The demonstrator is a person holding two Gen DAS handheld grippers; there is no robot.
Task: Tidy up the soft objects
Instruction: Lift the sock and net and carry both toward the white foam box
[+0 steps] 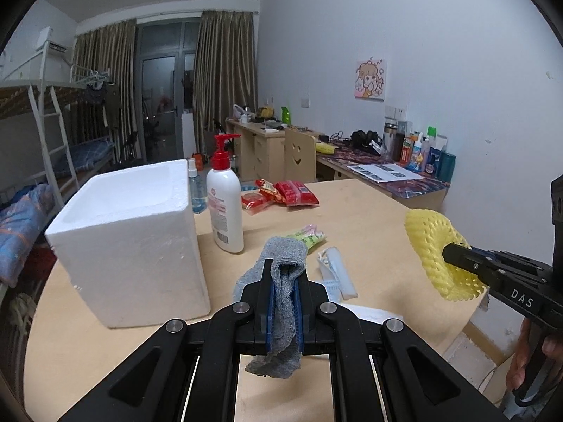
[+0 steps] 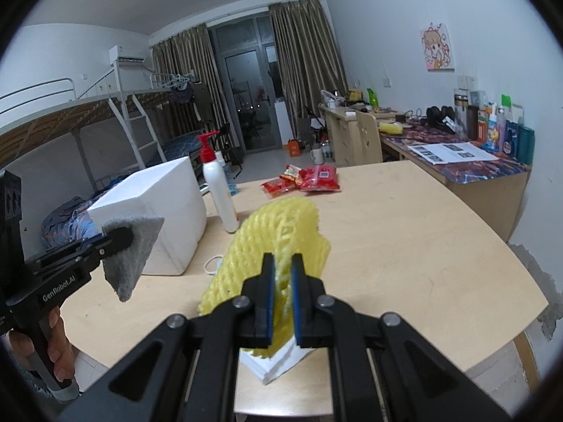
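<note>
Table: a pale wooden table [image 1: 369, 211] carries everything; both grippers are above its near part.
Foam box: a white foam box [image 1: 133, 239] stands open-topped on the table's left, just ahead and to the left of the left gripper; the left wrist view shows no contents.
Pump bottle: a white bottle with a red pump [image 1: 225, 204] stands upright just right of the box, with a small clear spray bottle [image 1: 195, 190] behind it.
Red packets: a few red snack packets [image 1: 285, 193] lie flat at the far middle of the table, well apart from both grippers.
Small things near the cloth: a green and pink packet [image 1: 309, 237] and a white wrapped strip [image 1: 337, 270] lie on the table beyond the left fingertips; white sheets [image 2: 278, 362] lie under the right gripper.
Left gripper: the left gripper [image 1: 283, 274] has its jaws pressed together, pinching a grey cloth [image 1: 285, 281].
Grey cloth: held off the table; its long axis runs along the fingers, one end folding over past the tips, the other hanging down behind the pads. In the right wrist view it droops as a pointed flap [image 2: 130, 263].
Right gripper: the right gripper [image 2: 281, 270] has its jaws nearly together, pinching a yellow foam net [image 2: 278, 242].
Yellow foam net: held above the table's near right part, clear of it; it stands on edge, bulging up and forward past the fingertips. From the left wrist view its open round mouth [image 1: 440, 253] faces left.
Hands: a hand [image 2: 52, 348] grips the left handle.
</note>
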